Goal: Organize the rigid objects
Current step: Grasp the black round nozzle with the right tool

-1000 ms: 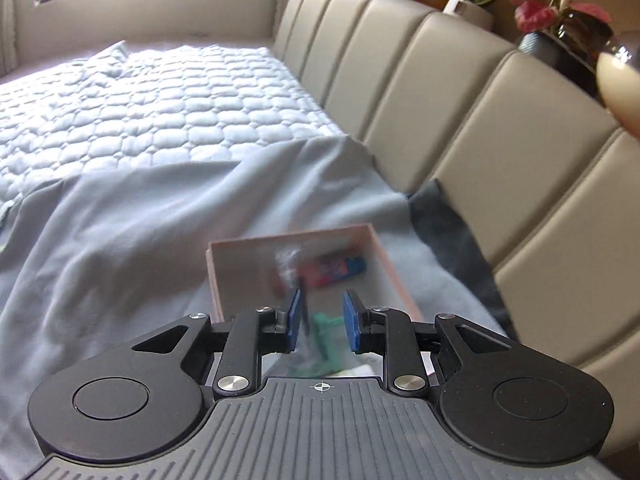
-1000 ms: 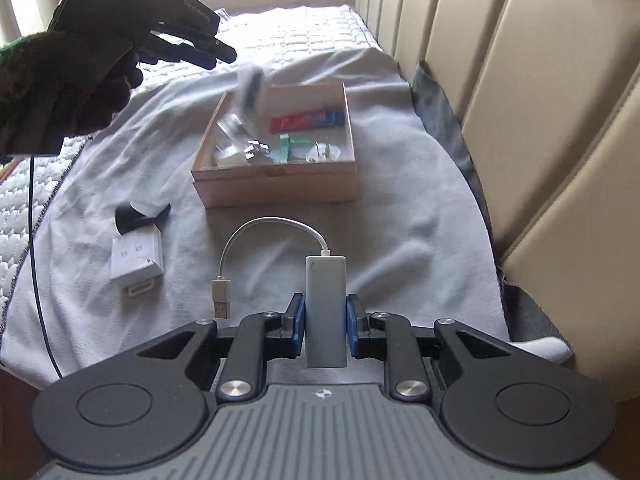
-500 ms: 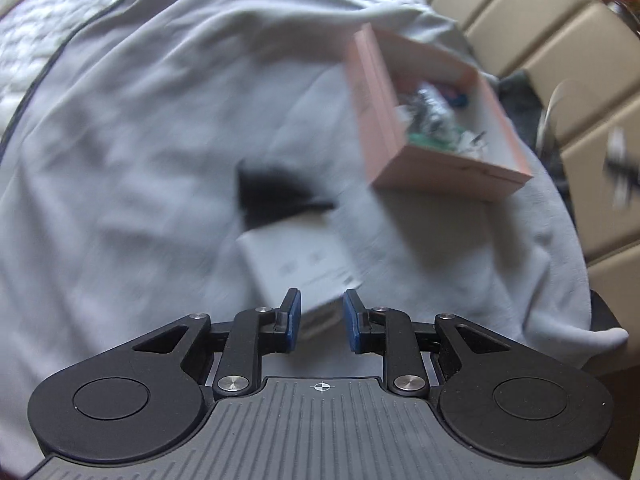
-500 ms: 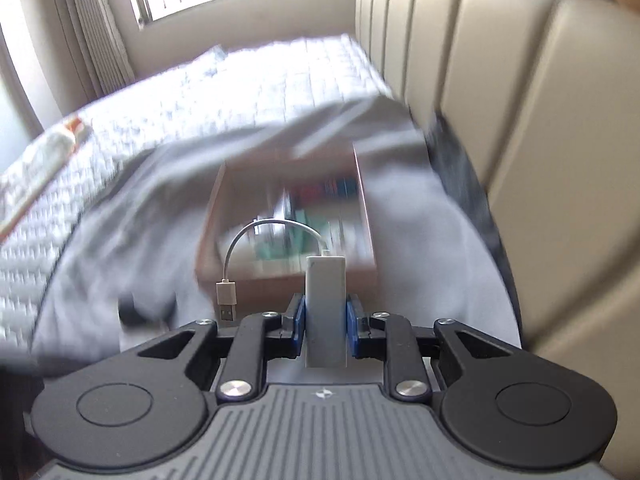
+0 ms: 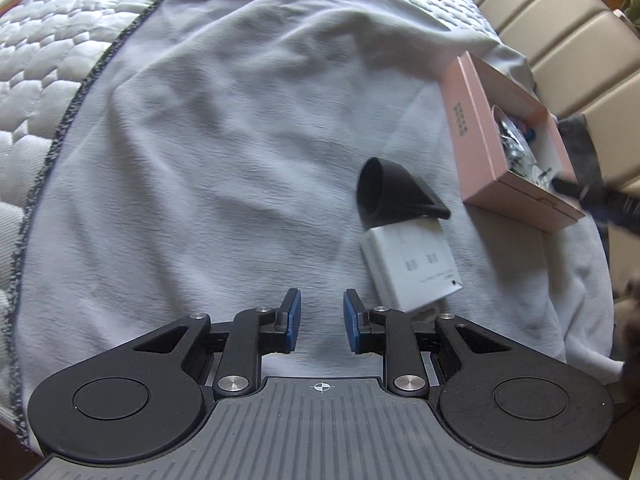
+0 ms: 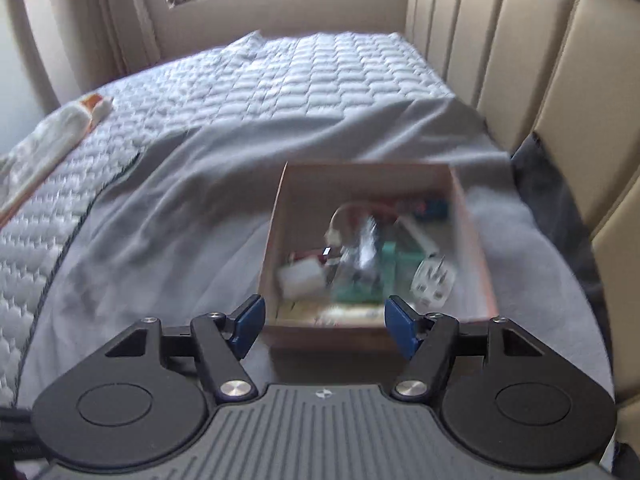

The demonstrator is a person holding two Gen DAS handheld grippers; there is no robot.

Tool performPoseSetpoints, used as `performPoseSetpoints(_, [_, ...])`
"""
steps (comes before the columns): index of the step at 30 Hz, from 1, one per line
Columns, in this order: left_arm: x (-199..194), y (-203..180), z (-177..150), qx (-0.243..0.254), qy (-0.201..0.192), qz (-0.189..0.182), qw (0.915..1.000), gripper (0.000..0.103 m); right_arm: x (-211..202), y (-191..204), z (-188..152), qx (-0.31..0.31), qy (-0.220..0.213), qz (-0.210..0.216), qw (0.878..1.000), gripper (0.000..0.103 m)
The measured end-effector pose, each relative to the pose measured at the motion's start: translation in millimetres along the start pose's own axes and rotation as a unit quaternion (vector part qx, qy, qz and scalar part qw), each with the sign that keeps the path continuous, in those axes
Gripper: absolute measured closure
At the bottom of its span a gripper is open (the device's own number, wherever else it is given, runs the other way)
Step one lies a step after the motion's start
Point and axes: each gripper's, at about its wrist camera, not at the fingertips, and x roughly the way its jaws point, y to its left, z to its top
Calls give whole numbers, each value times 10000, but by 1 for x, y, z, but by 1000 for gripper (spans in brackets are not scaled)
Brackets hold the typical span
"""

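Hovering my left tool over the grey blanket, jaws nearly closed, empty; white adapter box and black funnel-shaped piece lie touching just right of it, pink box beyond. Right view: my right tool has just been opening, nothing between its pads, above the box's blurred contents, where the white cabled adapter lies.

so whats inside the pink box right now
In the pink box: a white cabled adapter, a white plug, a green piece, something red and blue at the back. All blurred; anything beneath the pile is covered.
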Motion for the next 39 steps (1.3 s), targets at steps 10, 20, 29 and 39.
performPoseSetpoints(10, [-11, 47, -8, -223, 119, 188, 9995, 78, 44, 98, -6, -349, 308, 498, 9977, 35])
performPoseSetpoints(20, [-17, 63, -14, -276, 245, 98, 9993, 78, 96, 112, 3, -464, 827, 426, 9946, 39])
performPoseSetpoints(29, [-1, 22, -3, -56, 173, -245, 9995, 78, 49, 37, -21, -97, 905, 372, 9952, 91])
performPoseSetpoints(39, [26, -86, 10, 1052, -135, -249, 9940, 78, 10, -24, -83, -35, 1172, -189, 9929, 63])
